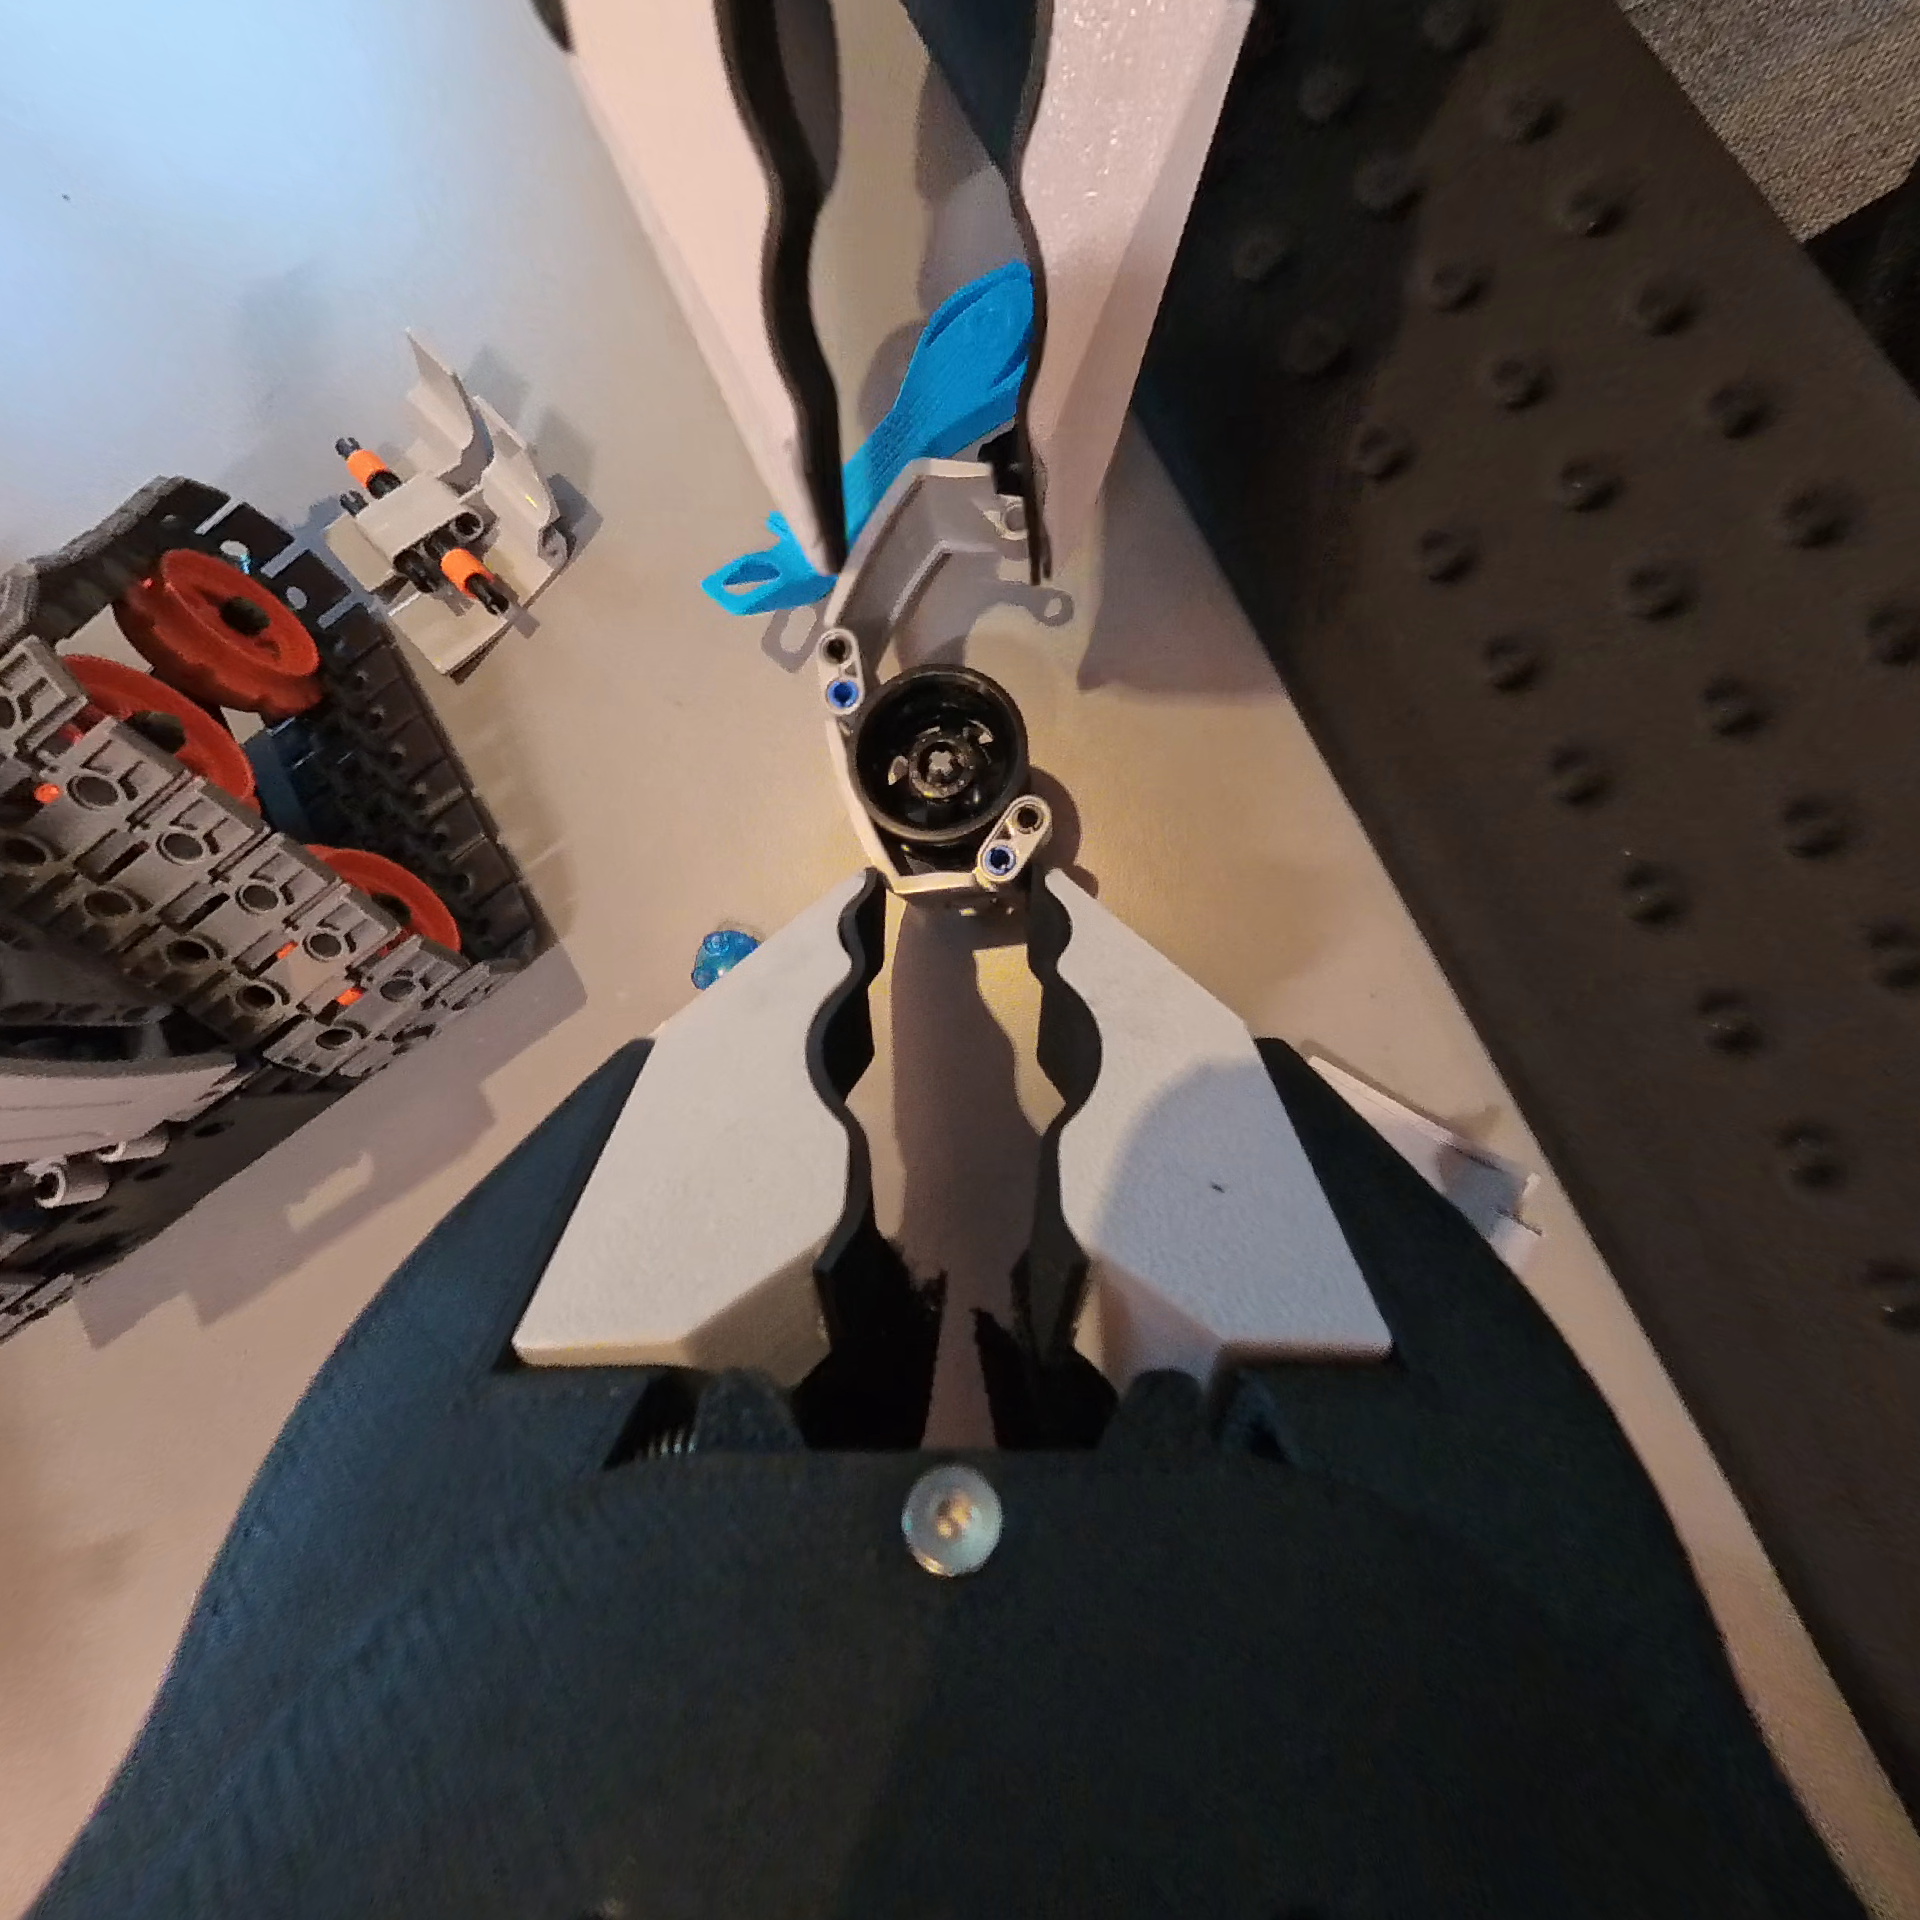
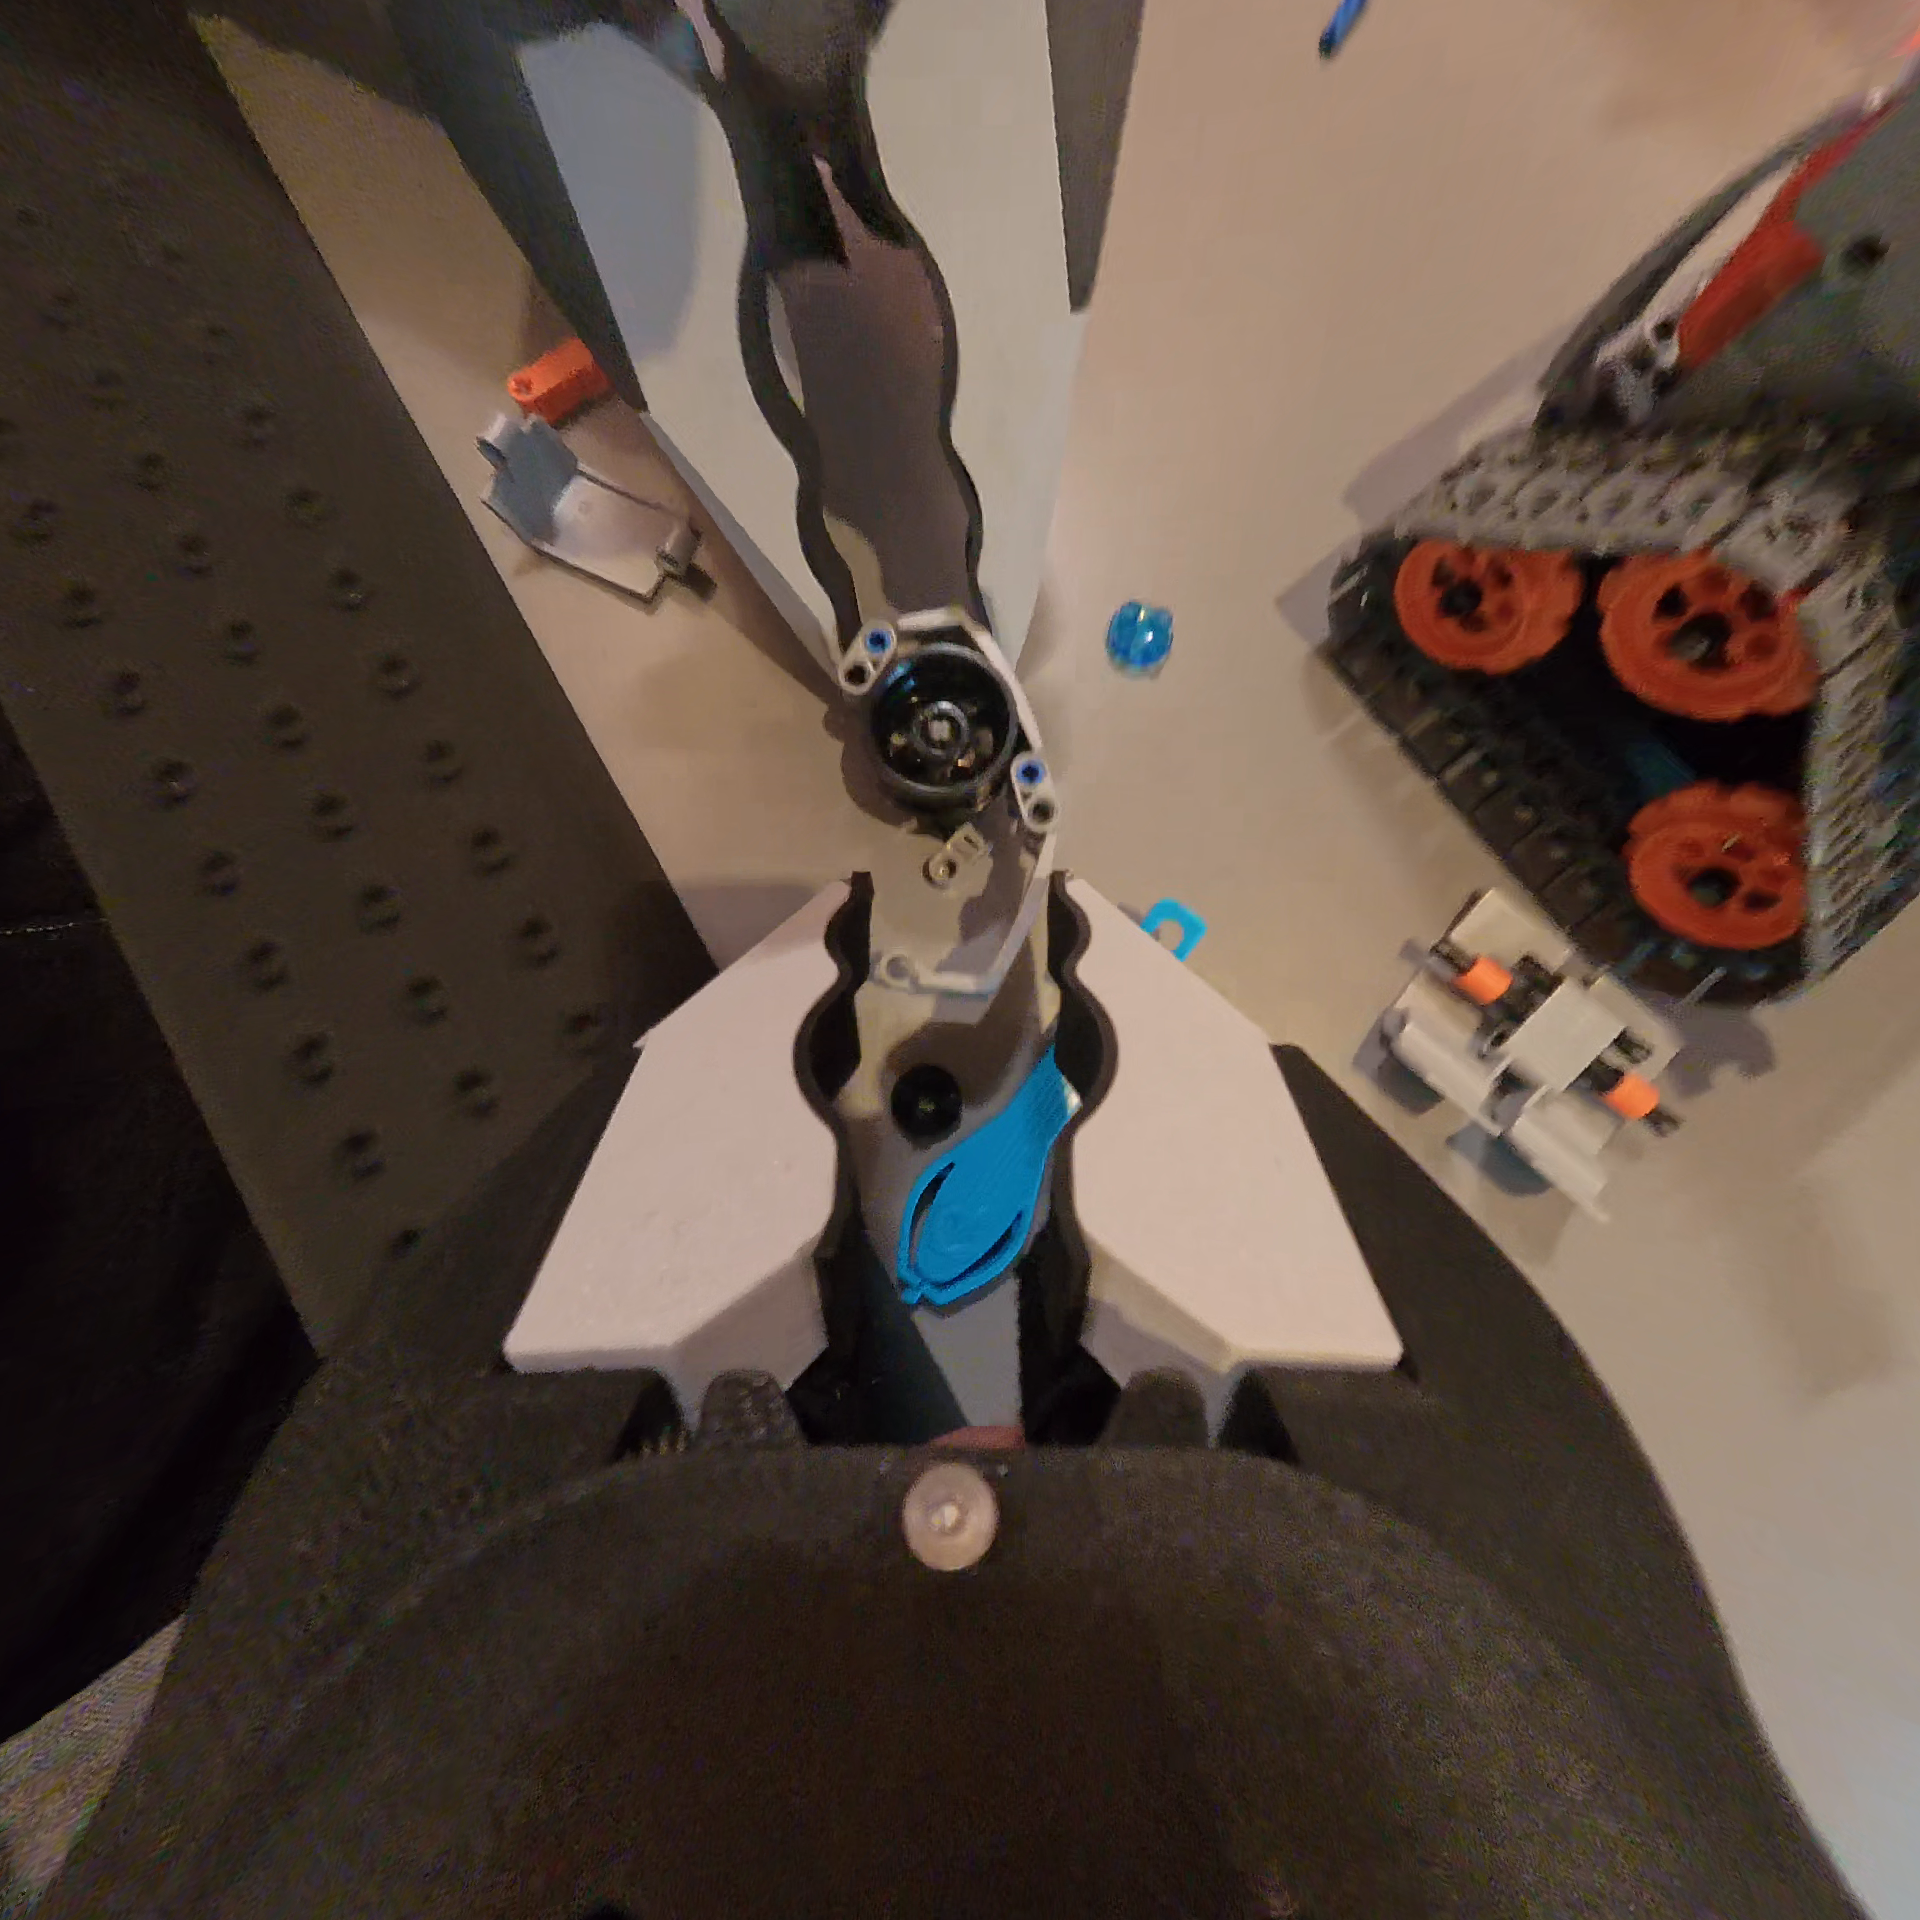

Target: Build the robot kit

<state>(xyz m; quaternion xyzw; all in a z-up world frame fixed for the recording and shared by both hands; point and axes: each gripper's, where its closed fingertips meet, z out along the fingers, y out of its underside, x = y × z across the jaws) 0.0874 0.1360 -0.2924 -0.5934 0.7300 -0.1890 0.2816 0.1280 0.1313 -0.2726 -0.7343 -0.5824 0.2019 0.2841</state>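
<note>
Grey angular plastic panel (image 1: 914,540) with black ribbed wheel (image 1: 940,769) clamped between both hand-held grippers.

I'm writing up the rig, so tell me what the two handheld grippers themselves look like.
The two match. Left gripper and right gripper each have a textured black body, one silver screw at centre, and pale grey wedge-shaped fingers lined with wavy black pads. No cables, sleeves or markings show.

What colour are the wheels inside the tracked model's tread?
Orange-red wheels with dark hubs, inside the tracked model's black tread; the right wrist view shows them best.
</note>
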